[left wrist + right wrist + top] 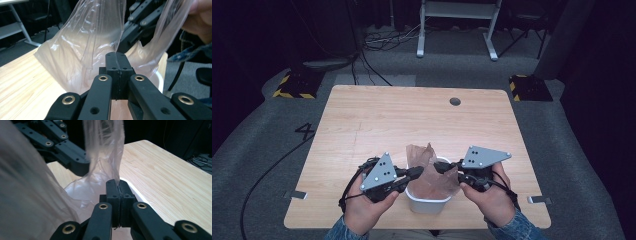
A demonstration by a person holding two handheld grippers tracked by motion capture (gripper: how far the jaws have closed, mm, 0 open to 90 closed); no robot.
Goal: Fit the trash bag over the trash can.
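Your left claw (116,56) and right claw (117,182) each pinch shut on the thin translucent pinkish plastic bag (429,172), stretched between them over the white plastic tub (428,202) on the desk (377,120).

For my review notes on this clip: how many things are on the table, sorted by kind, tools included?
Thin pinkish plastic bag: 1, pinched at both sides
White container: 1, with the bag inside it
Hand-held tools: 2, left tool and right tool, both shut on the bag
Total: 4
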